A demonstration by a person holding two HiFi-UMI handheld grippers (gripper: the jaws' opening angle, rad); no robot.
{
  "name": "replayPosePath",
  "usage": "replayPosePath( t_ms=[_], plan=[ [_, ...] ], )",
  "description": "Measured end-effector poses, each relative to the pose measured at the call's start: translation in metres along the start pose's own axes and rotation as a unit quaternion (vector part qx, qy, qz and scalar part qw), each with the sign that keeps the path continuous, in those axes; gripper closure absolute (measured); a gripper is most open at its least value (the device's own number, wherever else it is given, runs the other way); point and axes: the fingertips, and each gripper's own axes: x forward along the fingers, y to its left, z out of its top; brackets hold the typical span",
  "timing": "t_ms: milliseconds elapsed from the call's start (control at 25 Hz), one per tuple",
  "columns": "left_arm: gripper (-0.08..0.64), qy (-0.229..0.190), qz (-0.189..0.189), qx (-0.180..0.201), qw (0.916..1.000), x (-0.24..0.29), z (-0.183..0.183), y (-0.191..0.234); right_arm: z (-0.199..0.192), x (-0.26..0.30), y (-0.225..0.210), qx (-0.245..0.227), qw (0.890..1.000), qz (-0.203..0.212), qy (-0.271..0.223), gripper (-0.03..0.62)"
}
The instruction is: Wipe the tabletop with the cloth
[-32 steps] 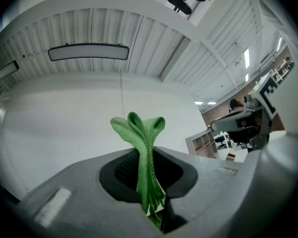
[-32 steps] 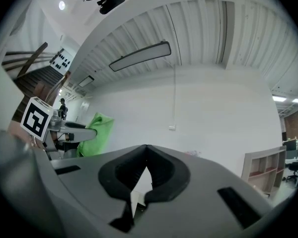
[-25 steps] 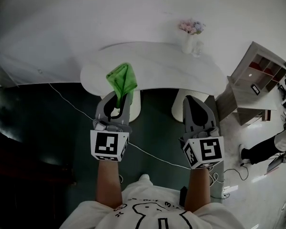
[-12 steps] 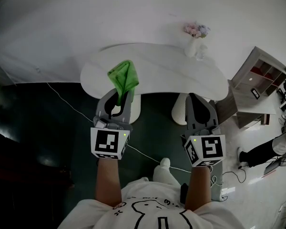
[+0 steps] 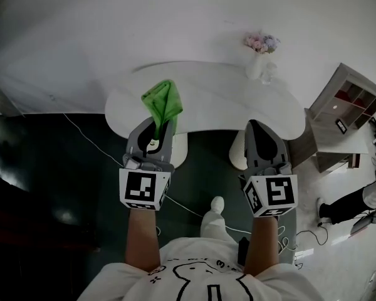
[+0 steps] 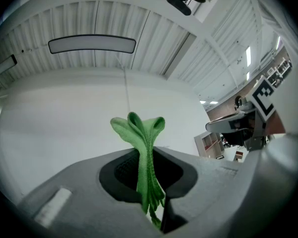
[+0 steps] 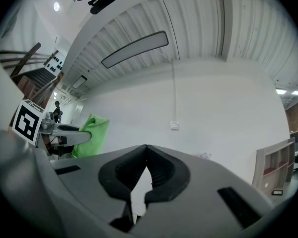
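Note:
A green cloth [image 5: 162, 103] sticks up from my left gripper [image 5: 158, 121], whose jaws are shut on it; in the left gripper view the cloth [image 6: 144, 148] is pinched between the jaws and fans out above them. The cloth hangs over the near left part of the white curved tabletop [image 5: 213, 99]. My right gripper [image 5: 258, 125] is shut and holds nothing, level with the table's near edge; its jaws [image 7: 146, 150] meet at the tips. From the right gripper view the cloth [image 7: 92, 135] shows at the left.
A white vase with flowers [image 5: 258, 54] stands at the table's far right. A wooden shelf unit [image 5: 344, 111] is to the right. Cables [image 5: 94, 140] run across the dark floor. A person's leg [image 5: 357, 199] shows at the right edge.
I have stepped a little closer to the table; a foot has come forward below. Both grippers keep their hold and pose.

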Motion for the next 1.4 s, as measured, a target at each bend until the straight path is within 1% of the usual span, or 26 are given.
replayPosePath(
  t_ms=[280, 520, 760, 1040, 1240, 1400],
  plan=[
    [0.502, 0.006, -0.002, 0.001, 1.0, 0.058, -0.013, -0.005, -0.014, 0.041, -0.043, 0.005, 1.0, 0.001, 0.0, 0.594],
    [0.502, 0.011, -0.002, -0.006, 0.9999, 0.124, -0.023, -0.005, -0.029, 0.091, -0.089, 0.012, 1.0, 0.004, 0.001, 0.594],
    [0.502, 0.016, -0.009, -0.003, 0.9998, 0.187, -0.03, -0.012, -0.036, 0.139, -0.132, 0.017, 1.0, 0.014, -0.004, 0.594],
    [0.502, 0.034, -0.008, -0.006, 0.9994, 0.263, -0.051, -0.019, -0.059, 0.198, -0.186, 0.025, 0.999, 0.025, 0.003, 0.594],
    [0.502, 0.041, -0.001, -0.02, 0.999, 0.299, -0.066, -0.022, -0.075, 0.221, -0.212, 0.026, 0.999, 0.03, 0.008, 0.594],
    [0.502, 0.052, -0.011, -0.023, 0.9983, 0.336, -0.078, -0.032, -0.095, 0.239, -0.239, 0.039, 0.999, 0.025, 0.02, 0.594]
  ],
)
